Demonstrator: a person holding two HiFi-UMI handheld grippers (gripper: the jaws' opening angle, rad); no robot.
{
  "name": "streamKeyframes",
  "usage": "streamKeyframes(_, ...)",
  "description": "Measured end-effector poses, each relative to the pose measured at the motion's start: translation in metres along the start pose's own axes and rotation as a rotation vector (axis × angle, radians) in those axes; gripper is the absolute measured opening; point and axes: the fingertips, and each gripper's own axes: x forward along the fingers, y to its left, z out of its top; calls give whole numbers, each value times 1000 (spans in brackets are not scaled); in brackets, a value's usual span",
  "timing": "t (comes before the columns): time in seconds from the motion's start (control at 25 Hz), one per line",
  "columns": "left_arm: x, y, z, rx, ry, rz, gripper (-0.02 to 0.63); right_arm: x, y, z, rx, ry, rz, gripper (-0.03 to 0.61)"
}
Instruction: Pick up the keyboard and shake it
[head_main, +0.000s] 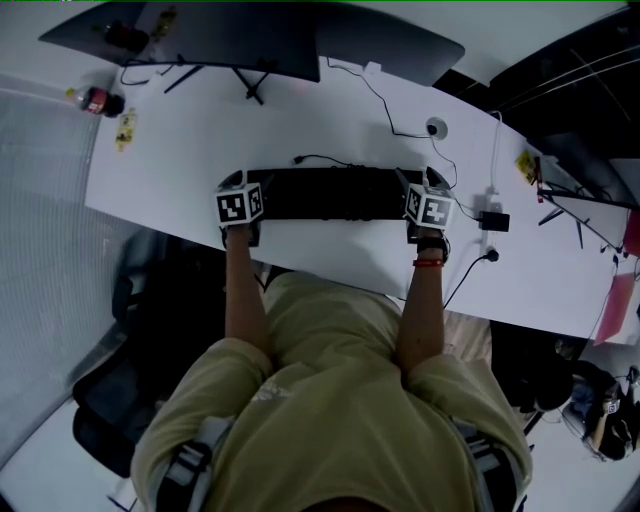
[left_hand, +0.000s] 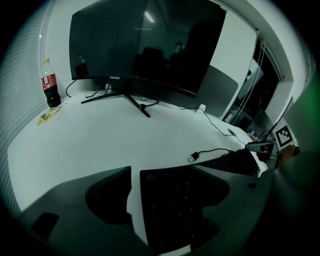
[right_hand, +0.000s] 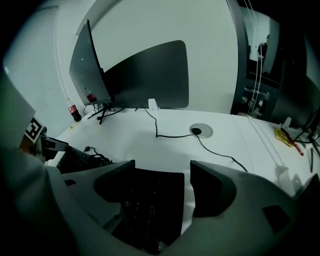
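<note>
Person: short-sleeved pale khaki T-shirt (head_main: 330, 370); grey shoulder straps (head_main: 185, 470); thin red wristband (head_main: 429, 263) at the right wrist. Left tongs (left_hand: 170, 185), right tongs (right_hand: 162, 187): broad dark grey moulded jaws, each carrying a cube (head_main: 240, 205) with black-and-white square markers.

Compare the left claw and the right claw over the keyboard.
The left claw straddles the left end of the keyboard, the right claw the right end. Bare desk shows beside the left claw's left jaw, but beside the right claw's right jaw. A red band sits just behind the right claw; none behind the left claw. Both stand open.
</note>
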Motion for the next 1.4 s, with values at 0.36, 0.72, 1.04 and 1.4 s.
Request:
streamKeyframes(0.36,14,0,-1,-83,42,-32,368,5,-6,6,22,2,10,342)
streamKeyframes(0.72,19,-2,-6,-163,43,-53,348,13,-12,-10,150,54,19,295)
streamKeyframes(1.04,19,-4,-8,-156,71,-60,334,13,-11,-11,122,85,17,285)
streamKeyframes(1.4,13,-3,-9,-153,82,-61,328,8,-9,-11,131,107,16,278)
